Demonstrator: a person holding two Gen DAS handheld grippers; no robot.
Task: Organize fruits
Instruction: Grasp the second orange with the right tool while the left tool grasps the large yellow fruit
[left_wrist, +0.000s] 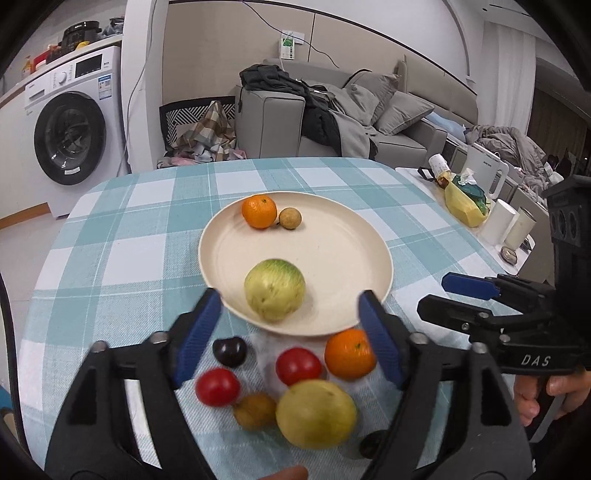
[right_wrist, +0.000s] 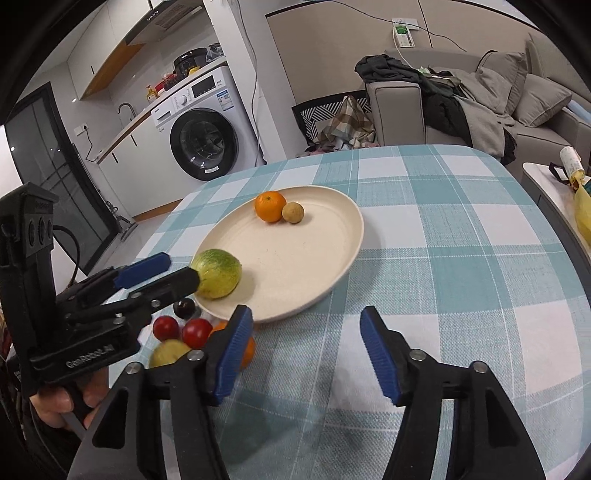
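On a teal-and-white checked tablecloth (left_wrist: 122, 258), a round cream plate (left_wrist: 332, 236) holds a green-yellow guava-like fruit (left_wrist: 275, 290), an orange mandarin (left_wrist: 259, 211) and a small tan round fruit (left_wrist: 290, 218). The left gripper (left_wrist: 290, 332) hangs open, empty, over loose fruit: two red tomatoes (left_wrist: 298, 365), a second mandarin (left_wrist: 349, 354), a yellow-green fruit (left_wrist: 316, 413). The right gripper (right_wrist: 306, 354) stands open above bare cloth.

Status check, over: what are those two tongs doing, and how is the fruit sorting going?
Left tongs open, empty. Right tongs open, empty over the tablecloth. Plate holds an orange, a small brown fruit, a green-yellow fruit. Rest loose beside the plate. Nothing blocking.
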